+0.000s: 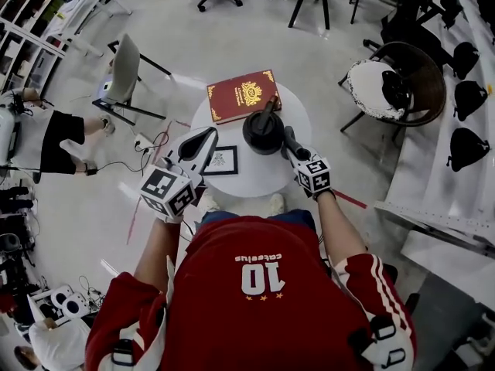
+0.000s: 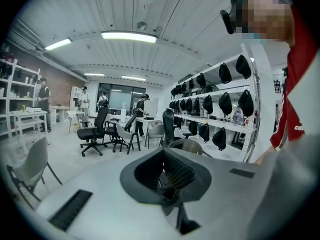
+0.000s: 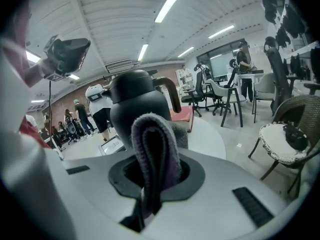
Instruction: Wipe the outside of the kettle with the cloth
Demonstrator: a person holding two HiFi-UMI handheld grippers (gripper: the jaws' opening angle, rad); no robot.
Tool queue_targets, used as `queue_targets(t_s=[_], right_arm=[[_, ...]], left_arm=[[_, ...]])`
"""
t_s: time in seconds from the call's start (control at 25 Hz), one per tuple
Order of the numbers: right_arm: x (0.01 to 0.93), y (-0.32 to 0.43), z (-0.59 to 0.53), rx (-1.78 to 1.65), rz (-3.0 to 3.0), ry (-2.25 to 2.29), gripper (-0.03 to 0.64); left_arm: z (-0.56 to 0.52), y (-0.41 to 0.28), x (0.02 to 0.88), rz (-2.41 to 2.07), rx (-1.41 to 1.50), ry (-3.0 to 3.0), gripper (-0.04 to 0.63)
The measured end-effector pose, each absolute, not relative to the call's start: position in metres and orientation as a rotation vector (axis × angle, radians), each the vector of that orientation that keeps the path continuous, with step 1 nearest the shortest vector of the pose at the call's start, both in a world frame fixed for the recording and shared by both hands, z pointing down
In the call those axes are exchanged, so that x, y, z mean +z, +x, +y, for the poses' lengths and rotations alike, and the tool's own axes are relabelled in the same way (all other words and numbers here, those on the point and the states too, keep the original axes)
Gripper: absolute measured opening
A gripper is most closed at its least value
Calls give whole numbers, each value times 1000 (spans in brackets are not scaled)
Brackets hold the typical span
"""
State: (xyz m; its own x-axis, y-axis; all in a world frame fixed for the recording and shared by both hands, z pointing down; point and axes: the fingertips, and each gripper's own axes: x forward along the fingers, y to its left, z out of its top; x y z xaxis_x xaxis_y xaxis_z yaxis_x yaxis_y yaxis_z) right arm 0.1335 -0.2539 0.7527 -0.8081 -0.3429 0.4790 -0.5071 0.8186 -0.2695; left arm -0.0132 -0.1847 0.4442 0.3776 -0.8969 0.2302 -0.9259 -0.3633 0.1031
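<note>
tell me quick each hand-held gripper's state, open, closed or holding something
Left hand-held gripper: closed, holding nothing.
Right hand-held gripper: closed on the folded purple-grey knitted cloth, near the matte black kettle.

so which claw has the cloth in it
The right claw: a folded purple-grey cloth is pinched between its jaws, close to the black kettle. The left claw is shut on nothing.

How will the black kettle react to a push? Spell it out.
The black rounded kettle looks rigid and smooth, so it may slide on the round white table. Pushed high, near its arched handle, it could tip. The purple knitted cloth looks soft, cushioning contact.
</note>
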Motion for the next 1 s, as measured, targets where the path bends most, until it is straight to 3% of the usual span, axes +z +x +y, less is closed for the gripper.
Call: queue_targets(t_s=[1.0], right_arm=[[749, 113, -233, 735, -2412, 1143, 48]], left_arm=[[-214, -95, 447, -1253, 152, 2618, 8]])
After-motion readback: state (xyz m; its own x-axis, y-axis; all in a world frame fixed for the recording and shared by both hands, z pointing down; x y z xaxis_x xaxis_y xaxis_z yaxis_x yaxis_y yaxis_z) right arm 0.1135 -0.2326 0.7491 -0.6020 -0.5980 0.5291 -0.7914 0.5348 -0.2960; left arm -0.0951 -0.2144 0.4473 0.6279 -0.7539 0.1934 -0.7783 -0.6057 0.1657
